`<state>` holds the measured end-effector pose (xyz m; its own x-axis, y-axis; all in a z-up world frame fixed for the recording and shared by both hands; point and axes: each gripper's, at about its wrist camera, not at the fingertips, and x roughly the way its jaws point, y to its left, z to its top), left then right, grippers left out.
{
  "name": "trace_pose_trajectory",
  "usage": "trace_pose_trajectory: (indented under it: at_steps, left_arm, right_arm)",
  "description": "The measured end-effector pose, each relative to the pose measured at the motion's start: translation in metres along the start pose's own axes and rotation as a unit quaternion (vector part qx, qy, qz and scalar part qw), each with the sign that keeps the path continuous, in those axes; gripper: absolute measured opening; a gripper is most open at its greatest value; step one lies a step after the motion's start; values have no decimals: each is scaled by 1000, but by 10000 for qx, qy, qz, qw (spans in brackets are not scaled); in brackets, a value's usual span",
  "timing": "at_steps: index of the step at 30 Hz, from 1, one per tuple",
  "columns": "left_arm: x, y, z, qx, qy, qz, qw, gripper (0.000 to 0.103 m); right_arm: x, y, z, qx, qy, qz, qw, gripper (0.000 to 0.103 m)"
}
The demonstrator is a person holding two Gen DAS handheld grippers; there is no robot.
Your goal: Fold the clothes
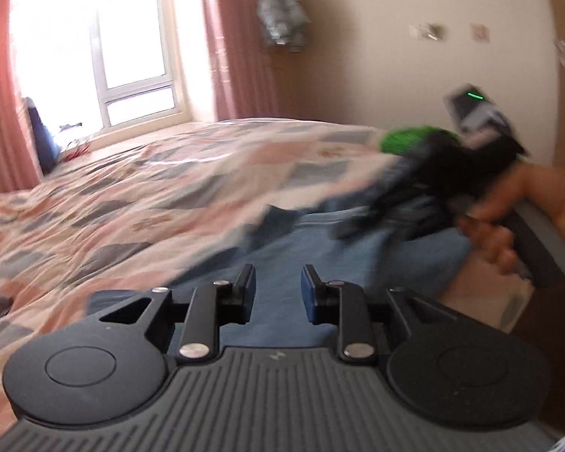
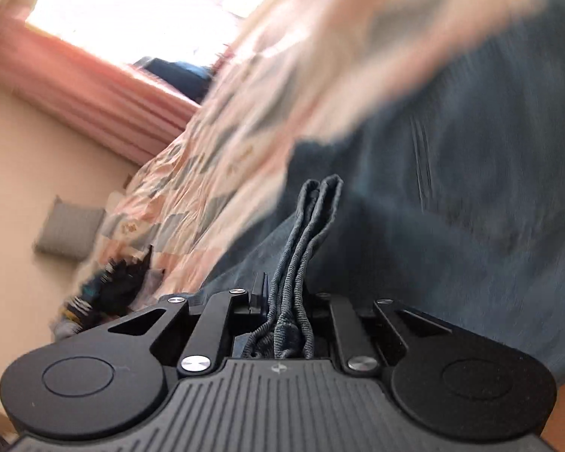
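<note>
A blue garment (image 1: 282,248) lies on the patterned bedspread (image 1: 132,196). My left gripper (image 1: 277,295) hovers just over the garment's near part, open, with nothing between its fingers. To the right in the left wrist view, a hand (image 1: 508,222) holds the blurred right gripper (image 1: 350,226) down at the garment's far edge. In the right wrist view, the right gripper (image 2: 288,301) is shut on a bunched ribbed hem (image 2: 305,248) of the blue garment (image 2: 452,188). The cloth hides most of its fingers.
A bright window (image 1: 132,49) with pink curtains (image 1: 229,45) stands beyond the bed. A green item (image 1: 406,137) lies on the bed by the wall. A grey cushion (image 2: 71,229) and a dark heap of clothes (image 2: 113,290) sit at the bed's side.
</note>
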<state>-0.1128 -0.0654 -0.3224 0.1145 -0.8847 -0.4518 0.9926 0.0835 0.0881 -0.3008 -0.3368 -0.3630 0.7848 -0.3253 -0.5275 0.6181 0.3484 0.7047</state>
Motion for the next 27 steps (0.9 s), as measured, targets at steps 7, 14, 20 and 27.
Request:
trace_pose_trajectory:
  at_steps: [7,14,20,27]
  left_arm:
    - [34,58,13,-837,518,-221,9949,20]
    - [100,2,-11,-416,1165,-726,9897,21]
    - [117,-6,-8,-346,1250,-575,9899,21]
    - [132,-7,-1,-269,1346,-381,9898,21]
  right_arm:
    - [-94,4,43,-1315,-996,-917,9820,12]
    - [-101,-107,46,-884,-852,-1890,9743,12]
    - [-114,-105,48,-1083,-1189,-1549,9748,11]
    - [-139,-116,70,-863,-1675,-1795,9655,11]
